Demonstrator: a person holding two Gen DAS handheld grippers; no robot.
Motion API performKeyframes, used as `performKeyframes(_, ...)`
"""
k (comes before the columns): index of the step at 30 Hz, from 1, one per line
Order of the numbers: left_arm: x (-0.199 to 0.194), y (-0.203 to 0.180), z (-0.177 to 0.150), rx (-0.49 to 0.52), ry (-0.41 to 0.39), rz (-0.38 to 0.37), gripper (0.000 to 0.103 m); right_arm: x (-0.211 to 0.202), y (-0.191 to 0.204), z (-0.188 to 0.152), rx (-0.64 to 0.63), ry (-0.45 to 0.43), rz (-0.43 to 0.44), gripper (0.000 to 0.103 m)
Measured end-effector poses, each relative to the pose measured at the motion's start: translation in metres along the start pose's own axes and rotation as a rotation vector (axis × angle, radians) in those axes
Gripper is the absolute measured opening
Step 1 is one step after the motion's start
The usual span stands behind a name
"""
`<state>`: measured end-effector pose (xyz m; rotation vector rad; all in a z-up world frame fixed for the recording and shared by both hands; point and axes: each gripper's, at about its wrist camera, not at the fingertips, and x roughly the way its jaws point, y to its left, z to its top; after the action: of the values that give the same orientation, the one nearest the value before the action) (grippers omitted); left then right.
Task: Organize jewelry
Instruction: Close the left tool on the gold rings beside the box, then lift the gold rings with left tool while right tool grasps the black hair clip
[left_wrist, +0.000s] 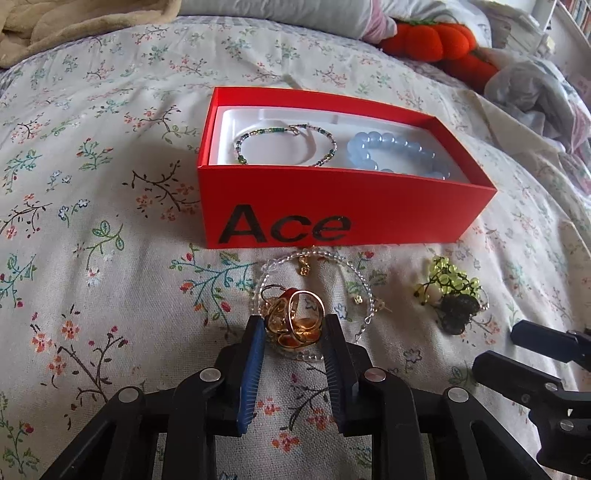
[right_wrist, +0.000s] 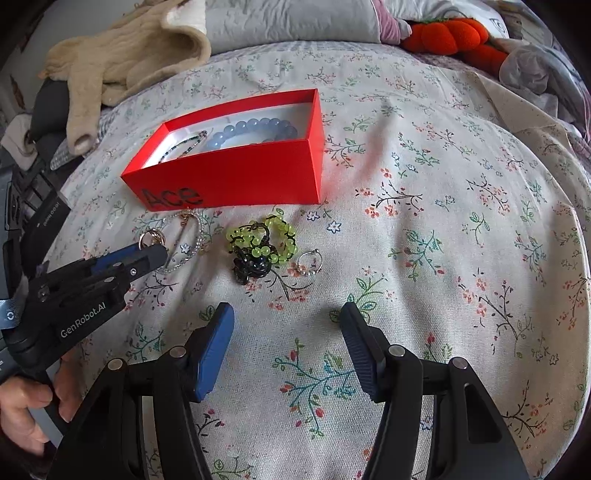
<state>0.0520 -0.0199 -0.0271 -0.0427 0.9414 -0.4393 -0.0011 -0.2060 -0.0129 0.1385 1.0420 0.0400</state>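
- The left gripper (left_wrist: 295, 328) is closed on a cluster of gold rings (left_wrist: 295, 319), just in front of the red box (left_wrist: 332, 210) and over a clear bead bracelet (left_wrist: 364, 291) on the floral bedspread (left_wrist: 92, 258).
- The right gripper (right_wrist: 286, 325) hangs spread open and empty, well in front of the red box.
- Inside the red box lie a thin beaded bracelet (left_wrist: 284, 146) and a blue bead bracelet (left_wrist: 399, 153).
- In front of the red box sits a green bead bracelet (right_wrist: 264, 240), with a small silver ring (right_wrist: 310, 262) beside it.
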Motion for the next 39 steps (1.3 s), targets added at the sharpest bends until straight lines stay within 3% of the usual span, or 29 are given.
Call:
performKeyframes(10,-0.028,0.008,-0.007,-0.021,-0.035,-0.016,0.026,-0.001,0.007,-0.004,-0.002,-0.01,0.044,0.062)
performKeyframes(15,-0.035,0.012,-0.013,-0.03,-0.041,-0.013,0.026,0.007,0.014,0.002,-0.004,-0.018,0.103,0.039)
performKeyframes(29,-0.027,0.02,-0.022,-0.059,-0.018,-0.028,0.026,0.024,0.018,0.016,0.021,-0.07,0.079,0.034)
performKeyframes(36,-0.026,0.022,-0.022,-0.068,-0.016,-0.03,0.026,0.022,0.017,0.013,0.004,-0.069,0.041,0.009)
performKeyframes(39,-0.026,0.024,-0.022,-0.069,-0.017,-0.03,0.026,0.018,0.015,0.009,-0.009,-0.062,0.038,0.007)
